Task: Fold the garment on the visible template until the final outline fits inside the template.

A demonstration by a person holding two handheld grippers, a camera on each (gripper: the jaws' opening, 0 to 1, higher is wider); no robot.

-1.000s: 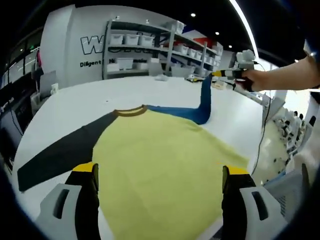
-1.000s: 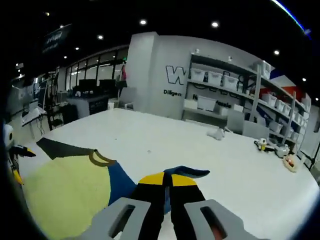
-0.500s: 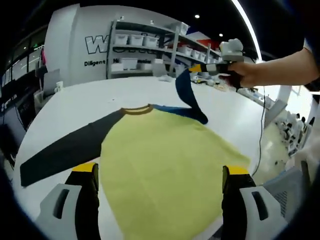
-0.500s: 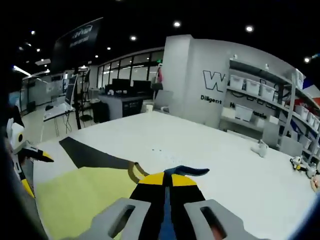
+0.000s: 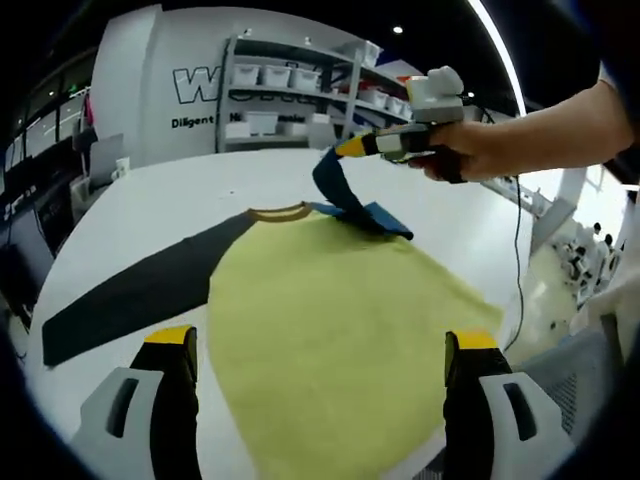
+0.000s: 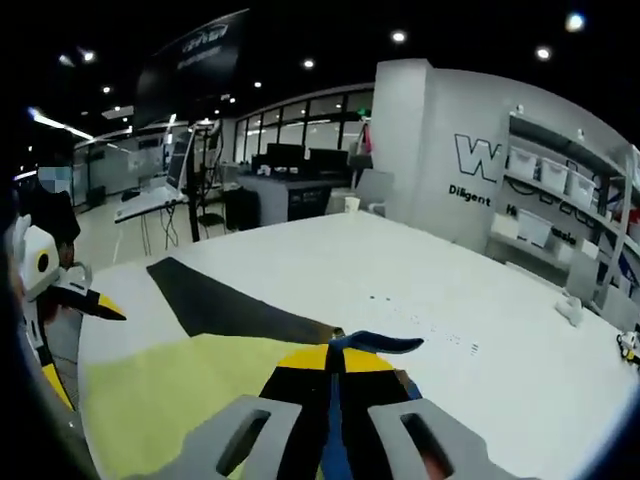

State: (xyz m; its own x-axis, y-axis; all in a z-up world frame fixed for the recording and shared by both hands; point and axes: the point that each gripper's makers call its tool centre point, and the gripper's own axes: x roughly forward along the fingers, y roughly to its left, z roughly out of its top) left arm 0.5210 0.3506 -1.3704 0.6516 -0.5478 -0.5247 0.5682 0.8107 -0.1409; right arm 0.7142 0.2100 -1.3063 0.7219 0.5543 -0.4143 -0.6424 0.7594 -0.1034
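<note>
In the left gripper view, the shirt [image 5: 330, 320] lies flat on the white table [image 5: 180, 190], its yellow body spread toward the camera and the brown collar [image 5: 278, 212] at the far edge. The black sleeve [image 5: 140, 295] stretches out flat to the left. The left gripper [image 5: 318, 350] hovers above the near hem with its jaws spread wide and nothing between them. Across the shirt, a hand [image 5: 455, 155] holds the right gripper [image 5: 345, 150], which pinches the end of the blue sleeve [image 5: 345, 195] and lifts it off the table, so the sleeve bends up from the shoulder and arcs in over the yellow body. No template outline can be made out on the table.

In the right gripper view, the right gripper [image 6: 335, 365] has its jaws pressed together on the blue sleeve [image 6: 375, 343], a tongue of the cloth sticking out past the tips. Below lie the yellow body [image 6: 180, 390] and the black sleeve [image 6: 230, 310]; the left gripper [image 6: 60, 300] shows at the left edge.

The shirt looks light, thin and limp: it droops wherever it is unsupported and will probably crease where it is laid, not hold a shape. Good holds are likely the cuffs, the hem corners and the shoulder seams, with the fabric pinched through fully so that it does not slip.
</note>
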